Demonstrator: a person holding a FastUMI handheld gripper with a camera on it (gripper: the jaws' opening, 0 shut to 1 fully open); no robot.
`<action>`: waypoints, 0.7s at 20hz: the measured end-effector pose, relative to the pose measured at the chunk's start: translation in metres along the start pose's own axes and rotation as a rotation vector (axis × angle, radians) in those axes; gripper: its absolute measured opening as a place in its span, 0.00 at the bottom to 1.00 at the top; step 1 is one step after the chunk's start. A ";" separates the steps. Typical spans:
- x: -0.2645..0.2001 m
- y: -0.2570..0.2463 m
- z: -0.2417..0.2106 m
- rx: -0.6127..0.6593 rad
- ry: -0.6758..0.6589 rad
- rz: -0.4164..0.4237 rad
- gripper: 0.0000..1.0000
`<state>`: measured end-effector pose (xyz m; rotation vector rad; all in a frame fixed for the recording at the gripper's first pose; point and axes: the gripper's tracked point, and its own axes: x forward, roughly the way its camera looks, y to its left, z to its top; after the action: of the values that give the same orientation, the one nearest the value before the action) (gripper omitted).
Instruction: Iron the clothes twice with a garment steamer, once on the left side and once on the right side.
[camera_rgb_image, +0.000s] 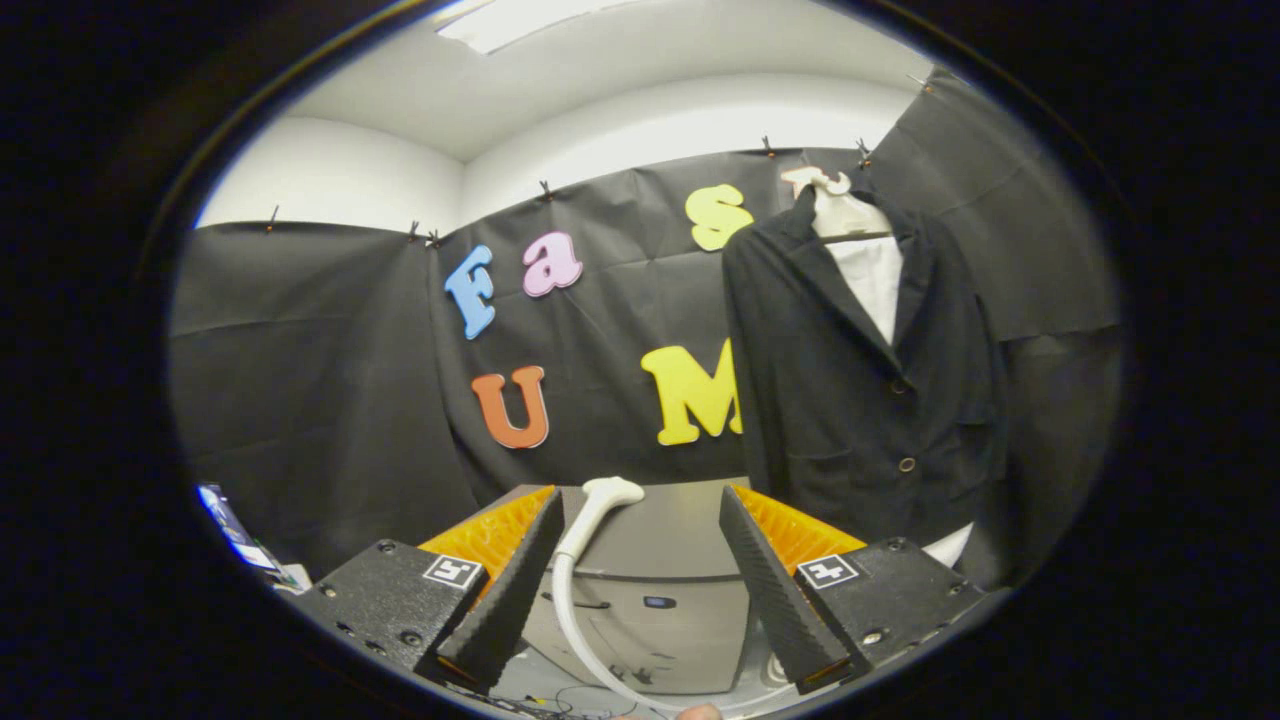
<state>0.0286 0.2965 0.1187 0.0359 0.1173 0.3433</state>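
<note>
While hanging on a hanger in the upper right of the frame, the dark jacket is covering a white shirt. Lower centre, the steamer is standing with its white hose rising between the fingers of the gripper, which is gaping wide, holding nothing.

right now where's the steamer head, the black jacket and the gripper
steamer head (612, 492): gripper view, on its white nozzle end, between the fingers
black jacket (850, 400): gripper view, on its front panel near the buttons, hanging beyond the right finger
gripper (640, 515): gripper view, midway between its fingertips, fingers open
</note>
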 end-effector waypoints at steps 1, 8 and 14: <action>0.010 0.011 0.000 0.003 0.011 0.018 0.99; 0.095 0.066 -0.021 0.002 0.143 0.113 1.00; 0.193 0.082 -0.069 0.029 0.347 0.162 1.00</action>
<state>0.1735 0.4395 0.0333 0.0139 0.4648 0.5076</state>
